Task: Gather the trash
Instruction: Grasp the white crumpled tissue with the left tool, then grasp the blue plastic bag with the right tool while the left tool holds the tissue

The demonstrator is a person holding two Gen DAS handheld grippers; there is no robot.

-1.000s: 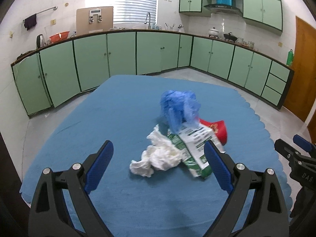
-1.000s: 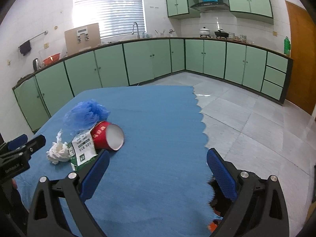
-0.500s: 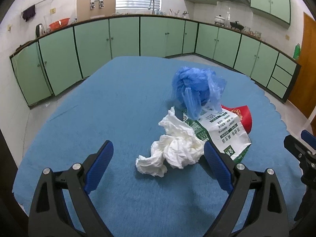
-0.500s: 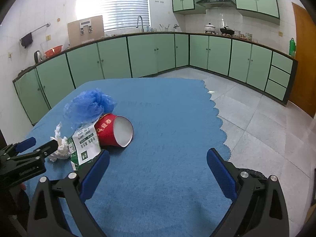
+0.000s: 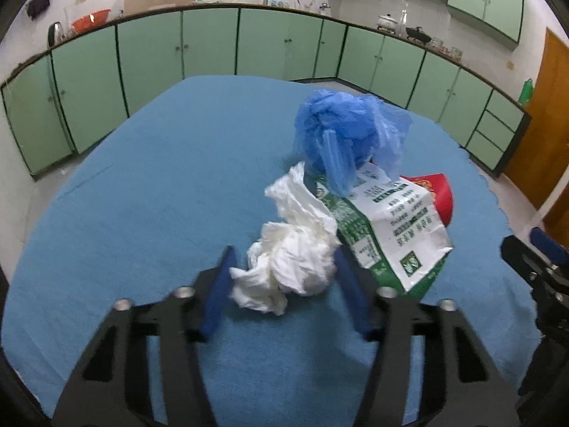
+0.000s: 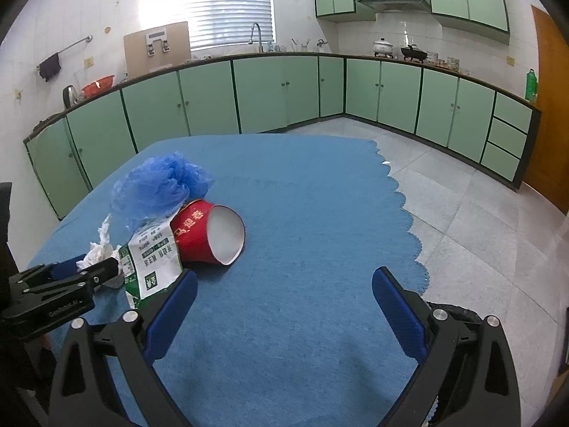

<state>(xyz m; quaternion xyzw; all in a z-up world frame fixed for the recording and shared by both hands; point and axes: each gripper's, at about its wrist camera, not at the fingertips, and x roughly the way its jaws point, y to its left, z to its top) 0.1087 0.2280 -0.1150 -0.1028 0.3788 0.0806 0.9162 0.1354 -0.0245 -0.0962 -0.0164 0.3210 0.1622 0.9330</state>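
Tissue grab in progress
Left gripper point(image 5: 282, 270) closing around crumpled tissue point(image 5: 290, 267); could snag the carton point(image 5: 387, 227). Right gripper point(image 6: 282, 306) open, empty.

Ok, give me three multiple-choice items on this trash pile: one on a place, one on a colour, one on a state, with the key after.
1. What lies between the left claw's fingers?
A. the red paper cup
B. the crumpled white tissue
C. the blue plastic bag

2. What colour is the cloth that covers the table?
A. blue
B. green
C. white

3. How does the red paper cup rest?
A. upright
B. upside down on its rim
C. on its side, mouth open toward the right claw's camera

Key: 1 B, the left claw's jaws are closing with the tissue between its blue pads. 2 A, blue cloth spreads under all the trash. 3 C, its white inside shows beside the green and white carton.
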